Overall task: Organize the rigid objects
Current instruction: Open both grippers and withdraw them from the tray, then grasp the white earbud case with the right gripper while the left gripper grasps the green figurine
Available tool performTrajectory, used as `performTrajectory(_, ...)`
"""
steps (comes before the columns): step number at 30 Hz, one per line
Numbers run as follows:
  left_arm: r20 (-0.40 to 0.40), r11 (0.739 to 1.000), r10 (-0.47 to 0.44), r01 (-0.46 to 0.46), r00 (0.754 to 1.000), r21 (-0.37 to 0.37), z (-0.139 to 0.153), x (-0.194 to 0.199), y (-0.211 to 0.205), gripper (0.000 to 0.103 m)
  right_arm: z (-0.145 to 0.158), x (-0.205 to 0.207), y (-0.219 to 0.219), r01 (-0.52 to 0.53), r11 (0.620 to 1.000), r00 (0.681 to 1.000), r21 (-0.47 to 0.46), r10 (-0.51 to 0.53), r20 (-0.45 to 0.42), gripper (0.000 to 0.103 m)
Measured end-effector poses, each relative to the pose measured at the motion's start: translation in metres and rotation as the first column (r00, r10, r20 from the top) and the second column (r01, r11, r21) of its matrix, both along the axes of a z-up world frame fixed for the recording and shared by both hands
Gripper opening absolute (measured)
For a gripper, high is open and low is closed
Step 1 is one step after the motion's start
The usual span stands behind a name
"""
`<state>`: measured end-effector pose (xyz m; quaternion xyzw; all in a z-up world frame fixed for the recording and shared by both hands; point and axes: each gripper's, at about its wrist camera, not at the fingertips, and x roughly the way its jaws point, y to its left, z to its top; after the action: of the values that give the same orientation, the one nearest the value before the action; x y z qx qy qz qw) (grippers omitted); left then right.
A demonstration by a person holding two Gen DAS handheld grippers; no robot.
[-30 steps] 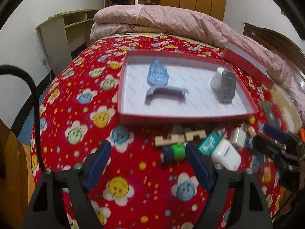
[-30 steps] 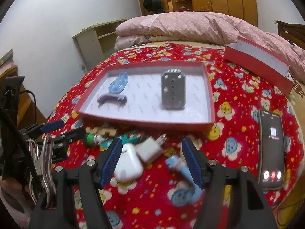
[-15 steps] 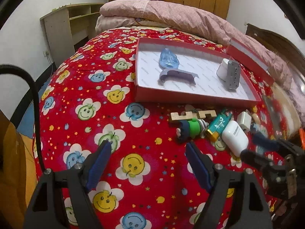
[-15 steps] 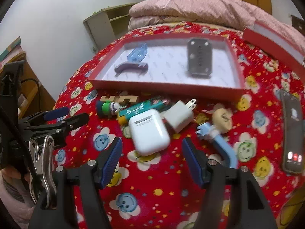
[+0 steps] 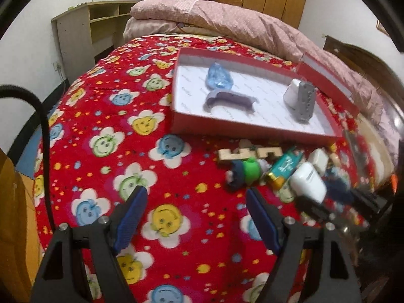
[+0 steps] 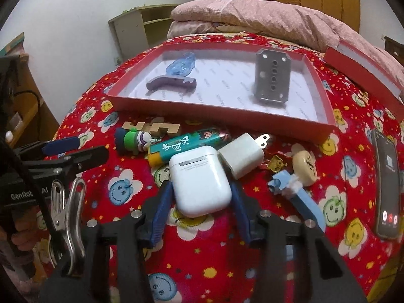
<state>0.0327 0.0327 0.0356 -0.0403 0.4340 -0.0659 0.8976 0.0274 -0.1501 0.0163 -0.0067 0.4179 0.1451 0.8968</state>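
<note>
A white earbud case (image 6: 199, 180) lies on the red smiley bedspread, also in the left wrist view (image 5: 308, 182). My right gripper (image 6: 200, 193) is open with a finger on each side of the case, not clamped. Beside it lie a white plug charger (image 6: 241, 157), a teal tube (image 6: 186, 145), a green and navy toy figure (image 6: 130, 140), wooden blocks (image 6: 154, 127), a round cream piece (image 6: 305, 168) and a blue handle (image 6: 298, 197). A red tray (image 6: 324, 96) holds a grey plate (image 6: 271, 79), a purple-grey bracket (image 6: 171, 84) and a blue piece (image 6: 180, 64). My left gripper (image 5: 195, 204) is open and empty over the bedspread.
A black phone (image 6: 386, 184) lies at the right edge of the bed. The red tray lid (image 6: 363, 67) lies behind the tray, against a pink quilt (image 6: 265, 16). A wooden shelf (image 6: 136, 29) stands at the far left by the wall.
My right gripper has moved forward and down, so its fingers now flank the earbud case. My left gripper has drawn back a little and shifted left.
</note>
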Motion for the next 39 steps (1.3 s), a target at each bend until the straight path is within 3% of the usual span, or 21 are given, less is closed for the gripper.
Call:
performTrajectory(7,-0.027,0.996,0.005,-0.008,1.0,-0.085,0.0,0.011,-0.017,0.083,0.003,-0.026,-0.017,0.034,0.999,0.999,-0.002,-0.034,0.002,0.047)
performTrajectory(16,-0.03,0.998,0.057,-0.058,0.998,-0.022,-0.009,0.027,-0.037,0.083,-0.005,-0.062,-0.04,0.084,0.996,0.996,-0.002,-0.084,-0.006,0.047)
performTrajectory(26,-0.008,0.995,0.099,-0.099,0.995,0.026,-0.01,0.021,-0.034,0.083,-0.009,-0.066,-0.044,0.074,0.997,0.997,0.025,-0.075,0.021,0.048)
performTrajectory(35,-0.005,0.995,0.094,-0.094,0.996,0.026,-0.011,0.02,-0.043,0.082,-0.01,-0.066,-0.044,0.074,0.997,0.997,0.026,-0.075,0.022,0.048)
performTrajectory(39,0.011,0.995,0.089,-0.089,0.996,0.045,-0.012,0.019,-0.047,0.076,-0.01,-0.067,-0.043,0.074,0.997,0.997,0.026,-0.075,0.024,0.048)
